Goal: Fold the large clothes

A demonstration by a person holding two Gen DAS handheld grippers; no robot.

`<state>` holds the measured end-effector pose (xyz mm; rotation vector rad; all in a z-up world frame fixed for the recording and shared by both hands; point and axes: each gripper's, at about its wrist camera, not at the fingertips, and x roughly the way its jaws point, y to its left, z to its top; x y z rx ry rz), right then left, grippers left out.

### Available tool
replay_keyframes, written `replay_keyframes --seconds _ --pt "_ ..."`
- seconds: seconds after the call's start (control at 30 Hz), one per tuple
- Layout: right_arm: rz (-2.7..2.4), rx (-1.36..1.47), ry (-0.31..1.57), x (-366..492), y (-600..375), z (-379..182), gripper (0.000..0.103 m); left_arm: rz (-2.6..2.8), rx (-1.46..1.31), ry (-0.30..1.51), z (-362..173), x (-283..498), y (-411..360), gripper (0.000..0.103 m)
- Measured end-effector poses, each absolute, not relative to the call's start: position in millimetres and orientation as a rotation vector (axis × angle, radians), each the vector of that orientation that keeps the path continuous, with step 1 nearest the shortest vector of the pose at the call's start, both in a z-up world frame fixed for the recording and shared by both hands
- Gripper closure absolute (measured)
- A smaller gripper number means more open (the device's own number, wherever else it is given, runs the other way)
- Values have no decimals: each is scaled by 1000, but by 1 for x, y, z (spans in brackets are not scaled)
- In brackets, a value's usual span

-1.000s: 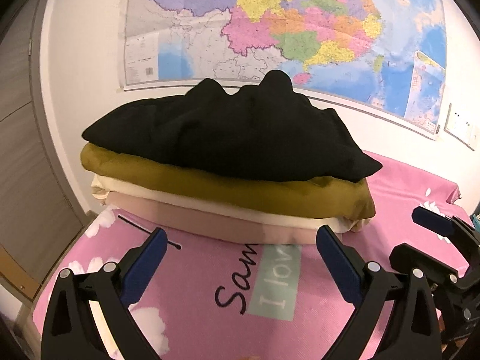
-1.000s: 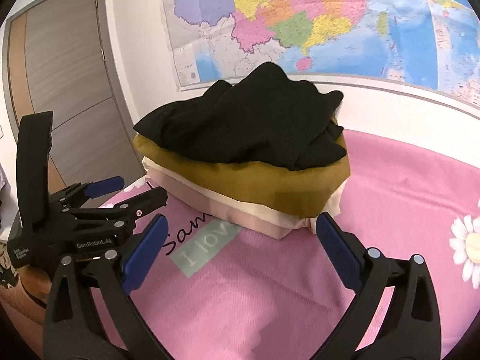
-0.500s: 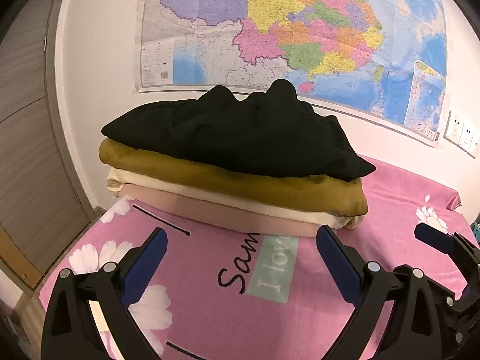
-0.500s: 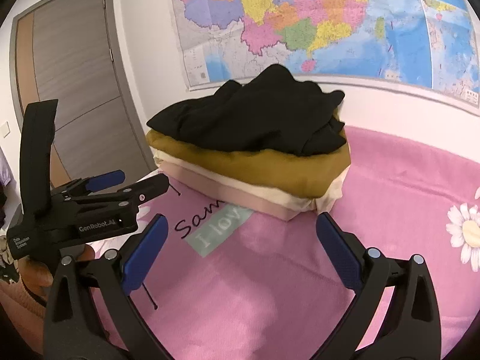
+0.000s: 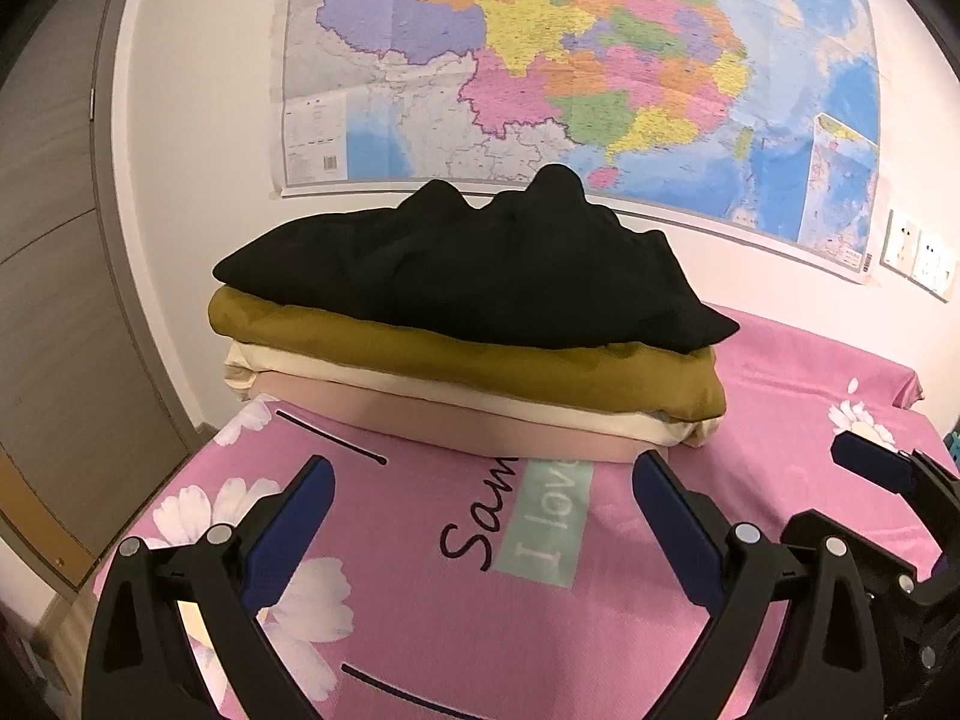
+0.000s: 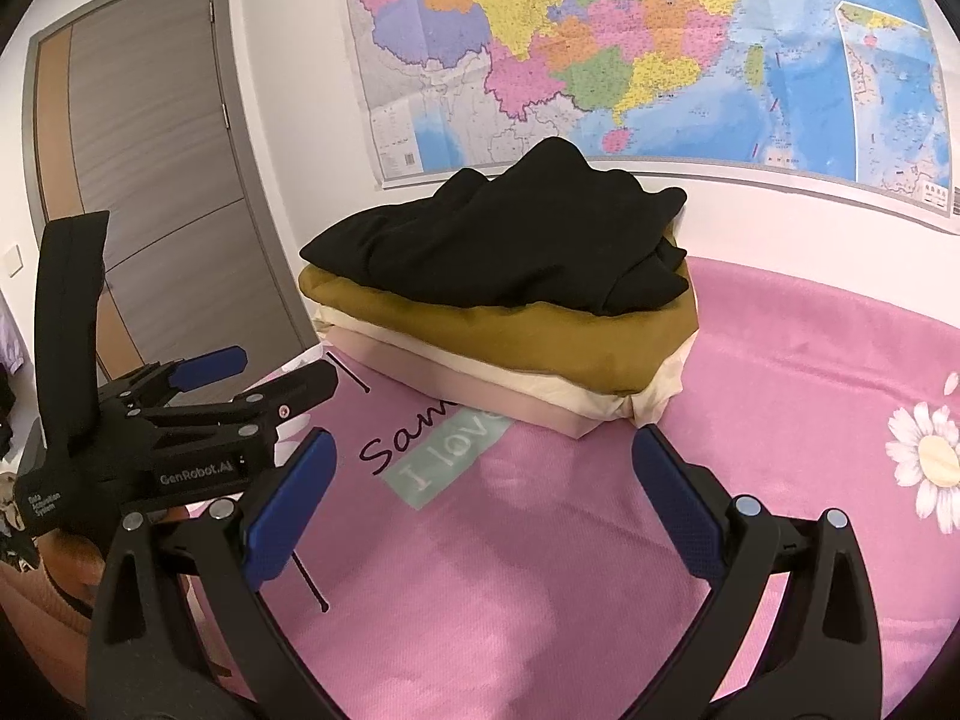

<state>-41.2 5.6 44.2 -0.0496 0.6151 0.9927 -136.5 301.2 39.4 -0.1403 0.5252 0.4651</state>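
A pile of folded clothes lies on the pink bed sheet [image 5: 810,372]. On top is a rumpled black garment [image 5: 480,276], with a mustard piece [image 5: 480,372], a cream piece [image 5: 390,375] and a pale pink piece [image 5: 450,426] under it. My left gripper [image 5: 480,468] is open and empty, a short way in front of the pile. My right gripper [image 6: 483,441] is also open and empty, facing the pile [image 6: 510,312] from its front right. In the right wrist view the left gripper [image 6: 270,372] shows at the left, held over the bed's near corner.
A large coloured map [image 5: 570,60] hangs on the white wall behind the pile. A grey door [image 6: 150,150] stands to the left, past the bed's edge. Wall sockets [image 5: 918,255] are at the right. The sheet carries daisy prints [image 6: 933,456] and lettering.
Both grippers have drawn back from the pile, which now looks smaller and farther off. Both have stayed open and empty. The clothes have not moved.
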Motion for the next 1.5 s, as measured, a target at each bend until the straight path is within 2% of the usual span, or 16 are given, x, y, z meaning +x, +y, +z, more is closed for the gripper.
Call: replay_keyframes --seconds 1.5 --pt "981 -20 642 -45 -3 36 6 453 -126 547 33 -139 292 7"
